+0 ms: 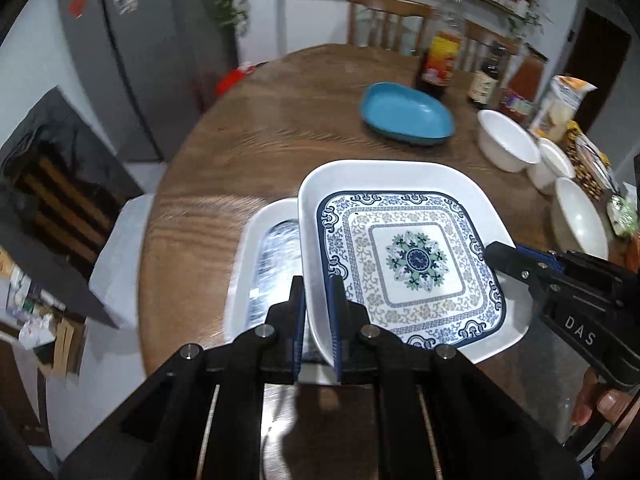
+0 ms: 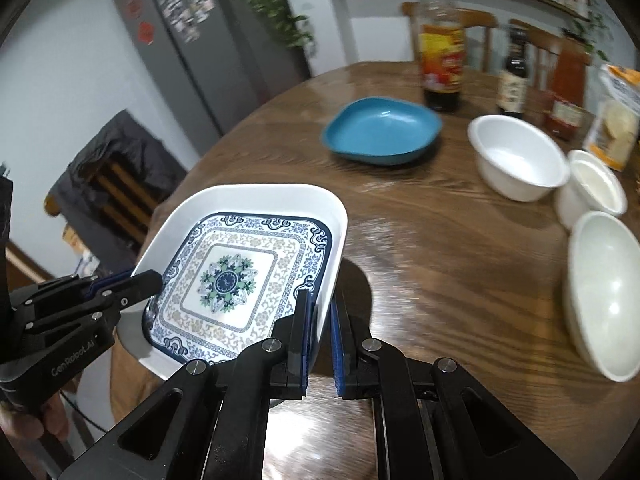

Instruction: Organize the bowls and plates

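Left wrist: glossy square patterned plate (image 1: 408,256) above grained wooden table (image 1: 280,128).

Sauce bottles (image 2: 442,56) & snack bag (image 2: 618,120) on wooden table (image 2: 440,240), grey fridge (image 2: 192,40) behind.

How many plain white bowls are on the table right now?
3, in a cluster at the table's right side: the farthest white bowl, a smaller bowl just behind it, and the nearest bowl tilted on its side. Others may be hidden.
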Tool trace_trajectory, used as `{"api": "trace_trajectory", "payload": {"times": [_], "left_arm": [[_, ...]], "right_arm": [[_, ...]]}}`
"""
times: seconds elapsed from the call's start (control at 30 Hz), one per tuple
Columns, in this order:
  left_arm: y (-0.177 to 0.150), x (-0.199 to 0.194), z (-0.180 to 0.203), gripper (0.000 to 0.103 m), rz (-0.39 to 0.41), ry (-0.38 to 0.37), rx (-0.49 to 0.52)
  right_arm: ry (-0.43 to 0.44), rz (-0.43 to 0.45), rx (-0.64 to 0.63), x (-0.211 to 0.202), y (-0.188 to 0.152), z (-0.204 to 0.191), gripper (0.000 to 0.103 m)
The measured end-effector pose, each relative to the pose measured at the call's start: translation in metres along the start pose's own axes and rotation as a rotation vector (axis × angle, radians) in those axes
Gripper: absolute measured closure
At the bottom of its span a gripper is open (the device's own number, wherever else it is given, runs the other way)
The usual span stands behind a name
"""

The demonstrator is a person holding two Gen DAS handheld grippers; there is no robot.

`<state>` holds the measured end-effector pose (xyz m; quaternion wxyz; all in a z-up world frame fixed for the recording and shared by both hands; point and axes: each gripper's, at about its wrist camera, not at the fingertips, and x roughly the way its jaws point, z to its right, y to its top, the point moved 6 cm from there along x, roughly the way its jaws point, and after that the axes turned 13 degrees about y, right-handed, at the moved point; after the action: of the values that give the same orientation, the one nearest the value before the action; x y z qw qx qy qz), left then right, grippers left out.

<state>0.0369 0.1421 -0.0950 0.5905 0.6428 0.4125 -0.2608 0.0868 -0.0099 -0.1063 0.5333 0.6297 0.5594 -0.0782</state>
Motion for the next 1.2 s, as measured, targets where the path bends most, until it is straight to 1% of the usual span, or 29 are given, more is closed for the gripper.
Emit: {"api": "trace_trajectory", "payload": {"times": [0.17,0.3,0.47,0.63,0.7,0.73,0.8,0.87,0.97,1.2], "left_arm": [[-0.009,0.019,-0.02,0.093,-0.048,0.043,-0.037],[-0.013,0.034,-0.027,0.093,-0.075,0.067,-0.028],[-0.012,0.043,-0.028,0.092,-0.078,0.085,-0.005],[-0.009,0.047,-0.029,0.092,-0.057,0.127,0.046],[-0.008,0.049,-0.03,0.089,-0.051,0.136,0.057],[-0.008,0.05,-0.029,0.086,-0.051,0.144,0.063],[-0.009,0.054,-0.03,0.084,-0.058,0.142,0.062],[-0.012,0.057,-0.029,0.084,-0.073,0.117,0.051],[-0.013,0.055,-0.024,0.084,-0.064,0.115,0.059],[-0.01,0.052,0.001,0.084,-0.056,0.069,0.086]], "right_arm": [[0.045,-0.061,-0.001,0.028,-0.007,-0.013,0.091],[0.051,-0.099,-0.004,0.04,-0.014,-0.018,0.089],[0.047,-0.12,-0.023,0.041,-0.016,-0.023,0.086],[0.008,-0.136,-0.065,0.045,-0.019,-0.03,0.084],[0.007,-0.146,-0.064,0.046,-0.021,-0.029,0.084],[0.01,-0.153,-0.06,0.047,-0.021,-0.028,0.084],[-0.009,-0.163,-0.062,0.05,-0.023,-0.026,0.084],[-0.017,-0.163,-0.061,0.049,-0.025,-0.023,0.084],[-0.028,-0.16,-0.056,0.048,-0.024,-0.017,0.084],[-0.074,-0.139,-0.021,0.036,-0.022,0.005,0.084]]}}
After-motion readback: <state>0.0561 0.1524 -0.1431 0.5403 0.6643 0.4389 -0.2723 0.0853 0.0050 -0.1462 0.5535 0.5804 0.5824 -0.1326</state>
